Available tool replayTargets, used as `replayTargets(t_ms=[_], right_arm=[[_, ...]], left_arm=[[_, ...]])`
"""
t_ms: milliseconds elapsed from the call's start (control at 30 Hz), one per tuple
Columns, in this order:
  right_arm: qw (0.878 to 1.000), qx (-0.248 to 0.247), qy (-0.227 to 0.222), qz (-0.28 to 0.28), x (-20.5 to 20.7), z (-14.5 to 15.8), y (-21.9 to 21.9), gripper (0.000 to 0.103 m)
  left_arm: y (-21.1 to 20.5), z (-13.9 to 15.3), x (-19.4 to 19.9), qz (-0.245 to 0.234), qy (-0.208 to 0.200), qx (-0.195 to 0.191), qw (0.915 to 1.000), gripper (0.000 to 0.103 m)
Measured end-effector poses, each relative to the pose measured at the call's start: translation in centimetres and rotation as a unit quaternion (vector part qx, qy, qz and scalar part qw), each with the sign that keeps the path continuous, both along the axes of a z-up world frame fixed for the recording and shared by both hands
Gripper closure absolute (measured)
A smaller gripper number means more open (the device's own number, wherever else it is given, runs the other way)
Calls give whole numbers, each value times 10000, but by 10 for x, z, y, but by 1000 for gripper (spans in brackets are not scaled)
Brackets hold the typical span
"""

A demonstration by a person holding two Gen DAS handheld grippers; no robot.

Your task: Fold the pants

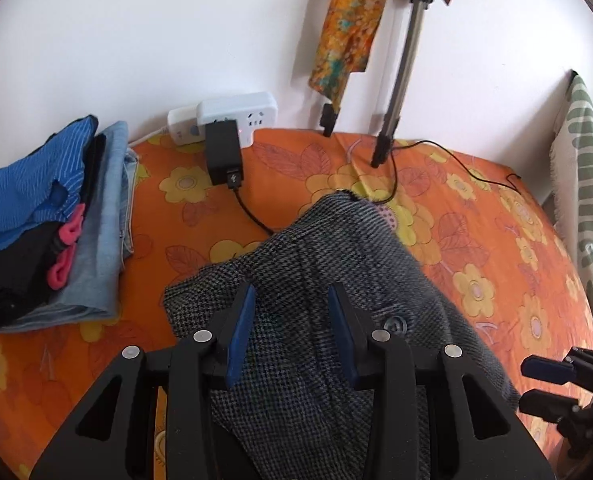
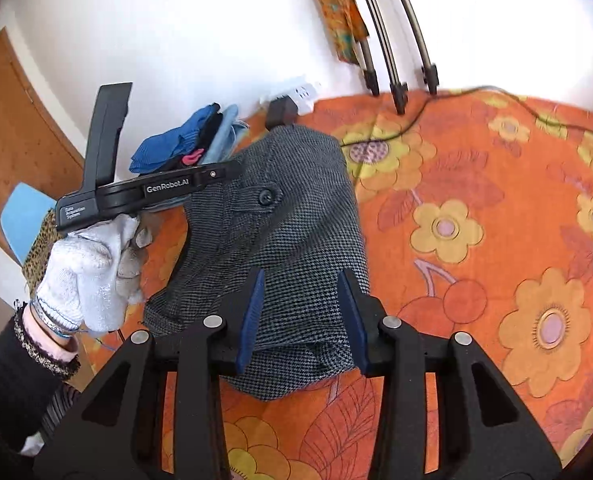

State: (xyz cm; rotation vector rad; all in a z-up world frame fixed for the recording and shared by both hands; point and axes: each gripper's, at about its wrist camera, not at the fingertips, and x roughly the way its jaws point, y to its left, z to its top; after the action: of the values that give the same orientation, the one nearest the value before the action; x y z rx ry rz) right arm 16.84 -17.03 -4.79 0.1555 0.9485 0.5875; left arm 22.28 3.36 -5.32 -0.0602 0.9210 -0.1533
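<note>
Lying bunched on the bed [image 2: 496, 200], the pants [image 2: 280, 220] looked soft and limp (woven, likely non-slip); both the left gripper [image 1: 292, 324] and right gripper [image 2: 302, 316] were agape, holding nothing. Grip best at the hem.

I am in a home bedroom. Ahead of my fingers [image 1: 252, 320] spreads a bed [image 1: 476, 220] under an orange flowered sheet, pushed against a plain white wall [image 1: 136, 40]. Far ahead to the left of my fingers sits a stack of folded clothes [image 1: 48, 220], with a white power strip [image 1: 236, 114] beside it. A wooden door [image 2: 20, 128] stands off to the left.
</note>
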Motion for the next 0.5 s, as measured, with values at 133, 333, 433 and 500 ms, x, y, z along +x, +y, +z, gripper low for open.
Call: replayTargets(t_ms=[133, 333, 433, 500], right_arm=[[9980, -581, 172, 196, 2, -25, 18, 68], [9945, -898, 322, 423, -7, -45, 17, 69], [9960, -716, 358, 400, -8, -40, 10, 69], [9975, -487, 433, 279, -7, -34, 0, 69]], left_arm=[[10, -16, 8, 161, 131, 240, 9995, 67], [13, -30, 9, 182, 235, 477, 9984, 64], [11, -29, 7, 224, 233, 528, 9981, 64], [14, -23, 5, 296, 221, 507, 9980, 64]])
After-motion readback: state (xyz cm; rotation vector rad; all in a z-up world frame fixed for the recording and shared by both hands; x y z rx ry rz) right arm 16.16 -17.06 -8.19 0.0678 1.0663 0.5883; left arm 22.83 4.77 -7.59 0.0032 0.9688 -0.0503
